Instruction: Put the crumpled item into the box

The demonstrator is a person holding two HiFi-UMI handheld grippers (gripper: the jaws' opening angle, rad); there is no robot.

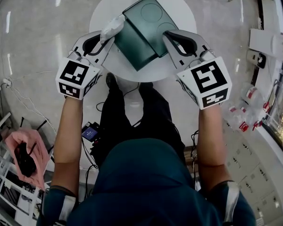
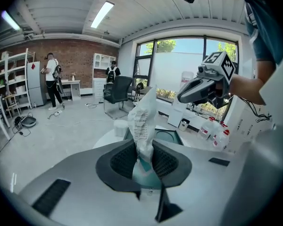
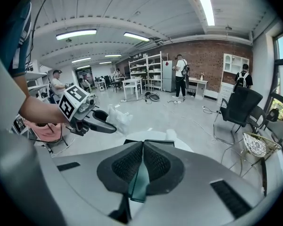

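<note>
A dark green box lies on the round white table, its lid raised. My right gripper is shut on the lid's edge, a thin green panel pinched between the pads. My left gripper is shut on the crumpled white item, a wrinkled wrapper that sticks up out of the jaws, just left of the box's open side. The left gripper view has the box beyond the wrapper. In the right gripper view the left gripper holds the wrapper over the table's left side.
A pink cloth hangs on a rack at lower left. Cables and a small device lie on the floor by the person's legs. Bottles and white cabinets stand at the right. An office chair and people are farther off.
</note>
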